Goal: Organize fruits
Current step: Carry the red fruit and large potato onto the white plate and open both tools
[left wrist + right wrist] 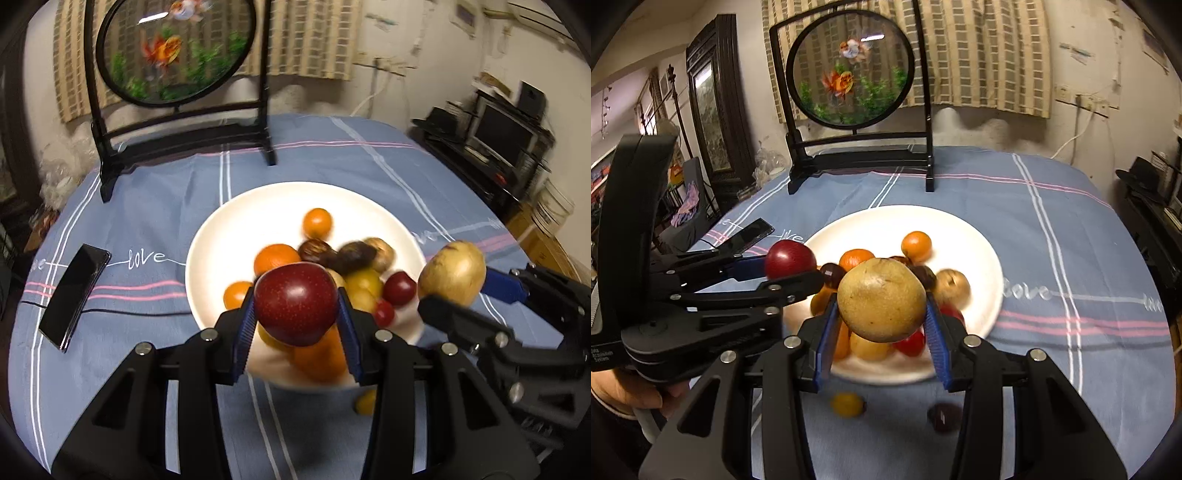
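The left tool (297, 306) is clamped on a dark red apple (296, 303), blue pads pressed to both its sides, over the near rim of the white plate (258, 206). The right tool (881, 310) grips a tan, speckled round fruit (881, 300) the same way, at about 3 o'clock from the apple. The plate holds oranges, small yellow and red fruits and dark ones, on a blue striped cloth over the tabletop (155, 206).

Only the right wrist view shows a loose dark fruit (945, 416) on the cloth at 6 o'clock from the plate, beside a yellow one (847, 404), and a hand (631, 395) on the left tool's grip.

"love" is stitched in the cloth (146, 259).
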Demonstrator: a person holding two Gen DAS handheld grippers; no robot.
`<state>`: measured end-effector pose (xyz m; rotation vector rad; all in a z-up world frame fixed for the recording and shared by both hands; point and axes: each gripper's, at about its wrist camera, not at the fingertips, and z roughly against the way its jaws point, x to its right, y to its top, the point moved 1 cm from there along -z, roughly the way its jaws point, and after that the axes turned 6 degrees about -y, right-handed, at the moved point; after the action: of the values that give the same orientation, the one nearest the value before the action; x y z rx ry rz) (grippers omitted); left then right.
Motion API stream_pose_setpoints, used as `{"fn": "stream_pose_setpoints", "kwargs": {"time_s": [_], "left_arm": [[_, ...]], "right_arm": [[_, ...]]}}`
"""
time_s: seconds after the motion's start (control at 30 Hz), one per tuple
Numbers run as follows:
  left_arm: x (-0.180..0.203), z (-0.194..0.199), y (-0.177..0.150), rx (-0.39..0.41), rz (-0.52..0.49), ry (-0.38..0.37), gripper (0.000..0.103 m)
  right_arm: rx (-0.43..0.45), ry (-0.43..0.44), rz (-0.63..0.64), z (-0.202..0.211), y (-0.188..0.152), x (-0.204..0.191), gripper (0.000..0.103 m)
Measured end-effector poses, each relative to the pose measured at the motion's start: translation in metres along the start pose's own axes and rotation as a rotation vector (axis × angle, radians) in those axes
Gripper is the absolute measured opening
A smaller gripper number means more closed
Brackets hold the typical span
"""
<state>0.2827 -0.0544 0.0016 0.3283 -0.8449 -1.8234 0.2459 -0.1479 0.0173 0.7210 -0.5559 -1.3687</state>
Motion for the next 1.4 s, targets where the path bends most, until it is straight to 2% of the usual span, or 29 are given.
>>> {"fn": "stream_pose_setpoints", "kwargs": {"time_s": [0.2, 0.33, 0.5, 0.63, 0.67, 0.7, 0.73, 0.77, 0.8, 0.83, 1.0, 1.13, 1.4], "left_arm": [[-0.018, -0.036, 0.011, -0.05, 0.035, 0.032, 0.042], [-0.022, -0.045, 0.016, -0.037, 0.03, 0.049, 0.042], [-0.031, -0.063, 0.025, -0.058, 0.069, 0.044, 0.043], [-0.037, -0.072, 0.031, -0.051, 0.103, 0.082, 0.044], [-0.037, -0.072, 0.031, -0.051, 0.108, 0.088, 0.046], [-0.039, -0.072, 0.032, -0.051, 0.115, 0.099, 0.052], [-0.04, -0.071, 0.032, -0.047, 0.121, 0.108, 0.062], [-0.042, -0.068, 0.033, -0.035, 0.126, 0.121, 0.068], [-0.042, -0.066, 0.033, -0.026, 0.123, 0.13, 0.077], [-0.041, -0.063, 0.033, -0.012, 0.116, 0.142, 0.082], [-0.03, -0.05, 0.03, 0.004, 0.075, 0.141, 0.082], [-0.019, -0.036, 0.023, 0.013, 0.052, 0.138, 0.087], [0.004, -0.004, 0.002, 0.025, 0.021, 0.12, 0.091]], "right_arm": [[-0.063, -0.017, 0.058, -0.04, 0.01, -0.002, 0.044], [-0.06, -0.01, 0.05, -0.051, 0.015, 0.001, 0.045], [-0.064, -0.014, 0.019, -0.069, 0.021, 0.01, 0.045], [-0.055, 0.002, 0.002, -0.076, 0.025, 0.013, 0.046], [-0.056, 0.008, -0.007, -0.078, 0.025, 0.015, 0.048], [-0.058, 0.006, -0.02, -0.079, 0.026, 0.017, 0.052], [-0.054, -0.005, -0.035, -0.079, 0.026, 0.02, 0.06], [-0.048, -0.009, -0.047, -0.077, 0.026, 0.022, 0.065], [-0.045, -0.003, -0.054, -0.075, 0.025, 0.024, 0.065], [-0.045, -0.004, -0.053, -0.073, 0.024, 0.024, 0.065], [-0.041, 0.001, -0.075, -0.057, 0.019, 0.027, 0.065], [-0.036, 0.004, -0.097, -0.043, 0.011, 0.03, 0.066], [-0.009, -0.019, -0.079, -0.003, -0.011, 0.029, 0.066]]}}
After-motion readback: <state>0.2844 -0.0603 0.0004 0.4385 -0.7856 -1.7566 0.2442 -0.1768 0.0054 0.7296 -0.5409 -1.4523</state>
